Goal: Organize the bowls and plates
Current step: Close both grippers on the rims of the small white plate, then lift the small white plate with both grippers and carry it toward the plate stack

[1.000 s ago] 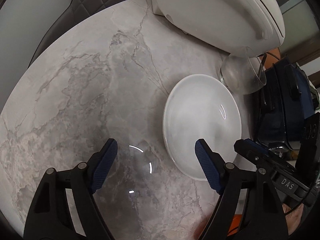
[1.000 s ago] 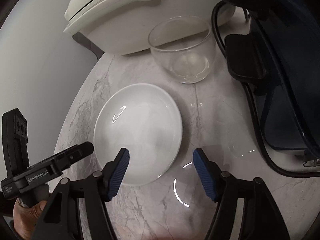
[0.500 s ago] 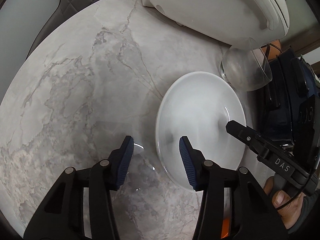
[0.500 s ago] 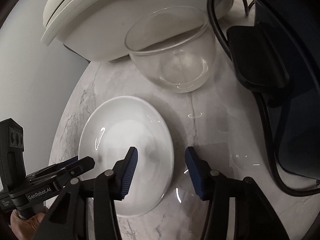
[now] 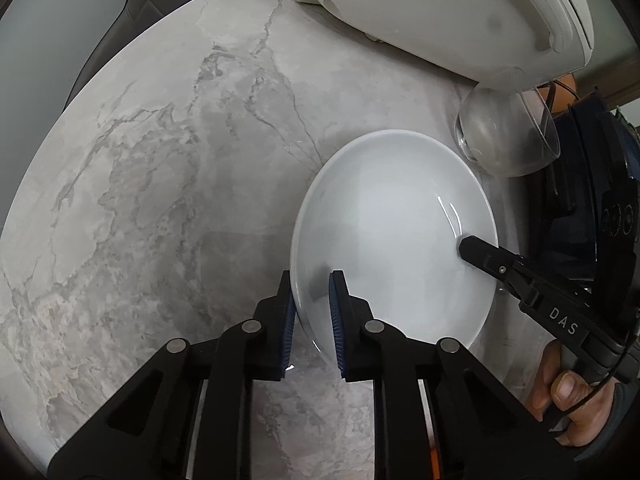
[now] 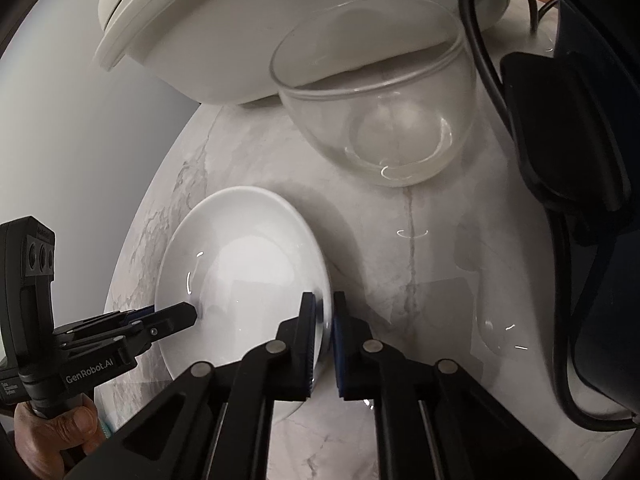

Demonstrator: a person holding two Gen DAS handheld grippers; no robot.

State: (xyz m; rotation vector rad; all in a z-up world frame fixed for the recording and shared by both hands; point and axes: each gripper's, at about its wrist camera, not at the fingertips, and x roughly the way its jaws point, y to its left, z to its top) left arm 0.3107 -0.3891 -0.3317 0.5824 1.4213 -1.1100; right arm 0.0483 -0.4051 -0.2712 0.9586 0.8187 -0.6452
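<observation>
A white plate (image 5: 394, 232) lies on the marble table (image 5: 168, 184). My left gripper (image 5: 312, 304) is shut on the plate's near-left rim, one finger under it and one on top. My right gripper (image 6: 323, 320) is shut on the opposite rim of the same plate (image 6: 244, 264). In the left wrist view the right gripper (image 5: 468, 248) shows reaching onto the plate's right side. In the right wrist view the left gripper (image 6: 188, 314) shows at the plate's left rim. A clear glass bowl (image 6: 380, 100) stands upright just beyond the plate; it also shows in the left wrist view (image 5: 508, 132).
A large white appliance (image 5: 460, 4) with a lid stands at the back of the table (image 6: 404, 248). A dark blue appliance (image 6: 592, 184) with a black cable (image 6: 560, 264) sits on the right. The round table's edge curves along the left.
Both grippers moved in toward the plate and closed from wide open onto its opposite rims. The glass bowl has not moved.
</observation>
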